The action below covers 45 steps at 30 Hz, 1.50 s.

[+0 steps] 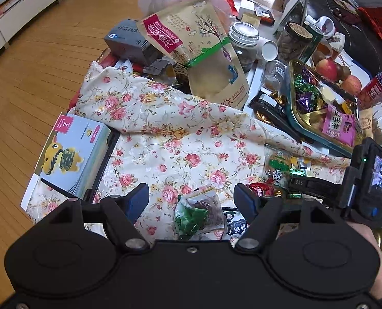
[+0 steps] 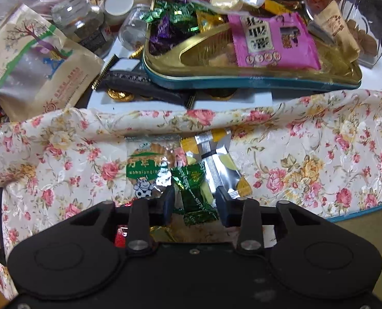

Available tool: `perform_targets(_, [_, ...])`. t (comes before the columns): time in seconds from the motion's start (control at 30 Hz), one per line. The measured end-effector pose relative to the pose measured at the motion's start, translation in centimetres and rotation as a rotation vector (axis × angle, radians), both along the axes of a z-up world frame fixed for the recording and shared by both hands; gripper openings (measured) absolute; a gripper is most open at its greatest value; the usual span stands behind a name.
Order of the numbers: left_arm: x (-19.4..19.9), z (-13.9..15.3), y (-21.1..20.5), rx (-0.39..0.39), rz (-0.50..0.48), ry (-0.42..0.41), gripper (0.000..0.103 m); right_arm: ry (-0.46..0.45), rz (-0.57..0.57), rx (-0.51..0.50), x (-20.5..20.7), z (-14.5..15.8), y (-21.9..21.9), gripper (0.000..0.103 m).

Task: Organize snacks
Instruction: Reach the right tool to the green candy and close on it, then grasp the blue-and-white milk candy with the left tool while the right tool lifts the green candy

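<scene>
I am picking up a green candy [image 2: 194, 193] from the little heap of snacks on the flowery cloth [image 2: 306, 154] near me; my right gripper [image 2: 194, 200] has its fingers on both sides of it, not quite pinching yet. My left gripper [image 1: 191, 200] hangs open over a clear snack bag [image 1: 198, 213], holding nothing; next I must squeeze, lift, and carry the candy to the gold tray [image 2: 255, 82] on the far side of the surface.

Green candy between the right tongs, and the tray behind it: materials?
Green candy: wrapper looks like metallised foil or film, glossy; it glints and creases sharply. Tray: probably tin-plate metal, shiny gold inside, teal outside, with a thin rolled rim.
</scene>
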<state>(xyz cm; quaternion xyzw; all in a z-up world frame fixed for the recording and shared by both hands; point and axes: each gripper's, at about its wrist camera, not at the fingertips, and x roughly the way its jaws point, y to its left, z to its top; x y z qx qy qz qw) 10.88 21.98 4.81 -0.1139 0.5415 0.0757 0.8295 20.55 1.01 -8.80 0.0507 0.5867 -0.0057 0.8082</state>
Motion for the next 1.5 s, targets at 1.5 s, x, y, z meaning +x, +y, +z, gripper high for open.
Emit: perform_targets(1.5, [2.6,-14.5,-8.9,-0.022,-0.136,0.228,0.048,-0.086,-0.025,0.235,-14.2,11.5,-11.8,0.021])
